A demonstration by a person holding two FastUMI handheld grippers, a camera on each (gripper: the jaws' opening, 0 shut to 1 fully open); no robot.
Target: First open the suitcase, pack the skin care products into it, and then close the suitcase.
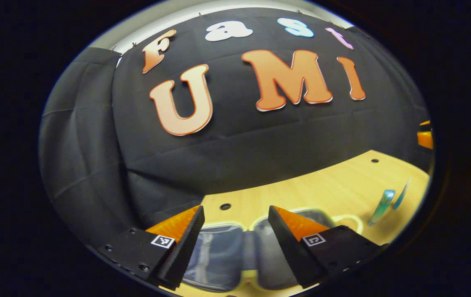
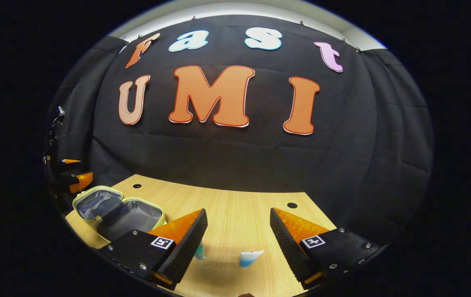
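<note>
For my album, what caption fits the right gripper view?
Open right gripper hovers over two tubes on the table, beside the open suitcase.

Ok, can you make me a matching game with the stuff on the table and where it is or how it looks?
Things:
1. suitcase
2. blue tubes
3. right gripper
4. table

Descriptions:
A. jaws wide apart, holding nothing
B. lying open, grey lining showing
C. light wood with small dark holes
D. standing on the table outside the suitcase

Pairs: 1-B, 2-D, 3-A, 4-C
</note>
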